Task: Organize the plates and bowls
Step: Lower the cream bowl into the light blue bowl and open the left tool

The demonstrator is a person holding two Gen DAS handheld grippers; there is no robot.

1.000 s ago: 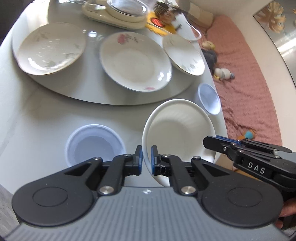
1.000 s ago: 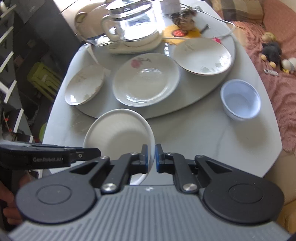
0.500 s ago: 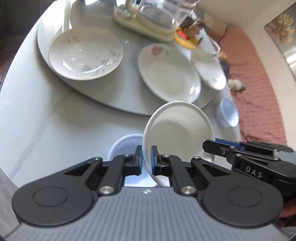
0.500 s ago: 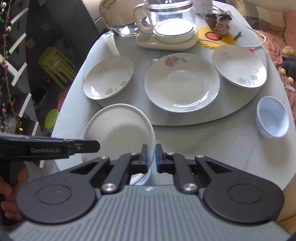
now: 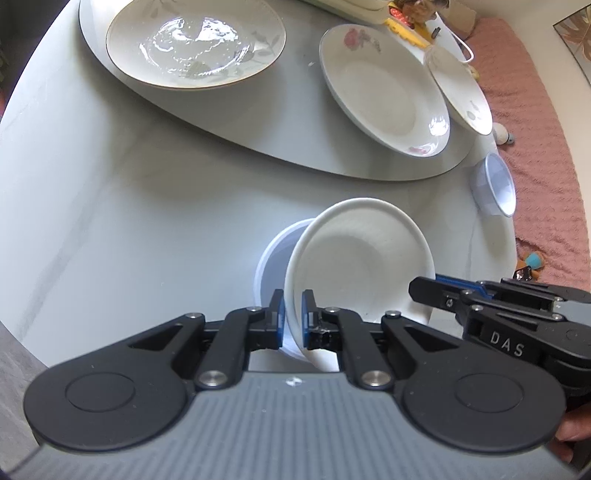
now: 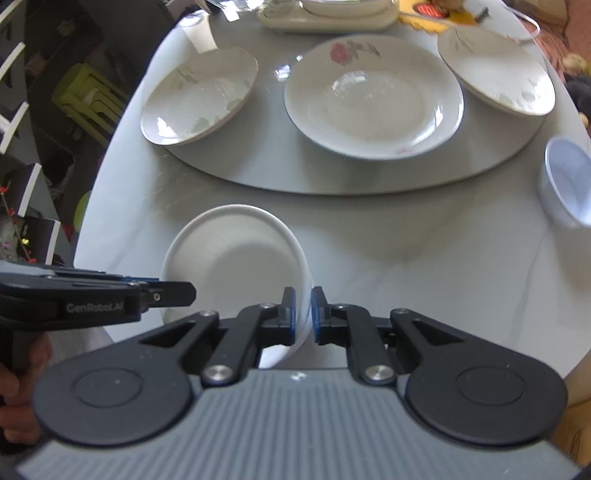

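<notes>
A plain white bowl (image 5: 362, 254) hangs tilted between both grippers. My left gripper (image 5: 293, 314) is shut on its near rim in the left wrist view, and the other tool's fingers (image 5: 428, 291) reach its right rim. In the right wrist view my right gripper (image 6: 303, 312) is shut on the white bowl (image 6: 236, 258). Directly under it on the table sits a bluish-white bowl (image 5: 267, 266), mostly hidden. A second bluish-white bowl (image 6: 569, 184) stands at the table's right edge. Three plates (image 6: 199, 96) (image 6: 373, 96) (image 6: 495, 70) lie on the grey turntable (image 6: 332, 173).
The round pale table (image 5: 110, 221) drops off at the left and near edges. A cream kettle base (image 6: 325, 18) and a yellow coaster (image 6: 439, 11) stand at the turntable's back. A pink couch (image 5: 546, 147) with toys lies to the right.
Both grippers have sunk and shifted with the white bowl, which now hangs over the bluish-white bowl that was to its left. The plates look closer.
</notes>
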